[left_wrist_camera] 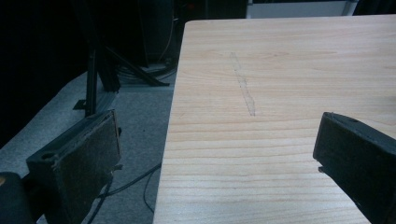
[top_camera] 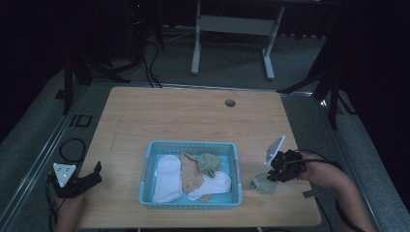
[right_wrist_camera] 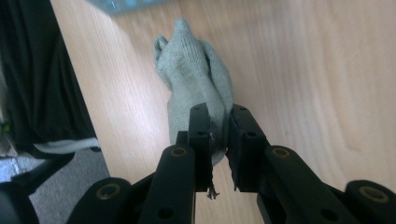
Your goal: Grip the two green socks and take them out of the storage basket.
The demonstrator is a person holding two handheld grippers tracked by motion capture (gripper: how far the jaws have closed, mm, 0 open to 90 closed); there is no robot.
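Clamping a grey-green knitted sock [right_wrist_camera: 194, 77] beside the blue plastic basket [top_camera: 190, 146], the right gripper [right_wrist_camera: 218, 122] is setting it on the table, release seemingly due next; left gripper [left_wrist_camera: 210, 154] gapes idle.

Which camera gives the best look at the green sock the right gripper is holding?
The right gripper view: the sock is close and sharp, pinched between the jaws. The high view shows it small and dim beside the basket.

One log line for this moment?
right gripper: shut on green sock, right of basket | left gripper: open, empty, table edge
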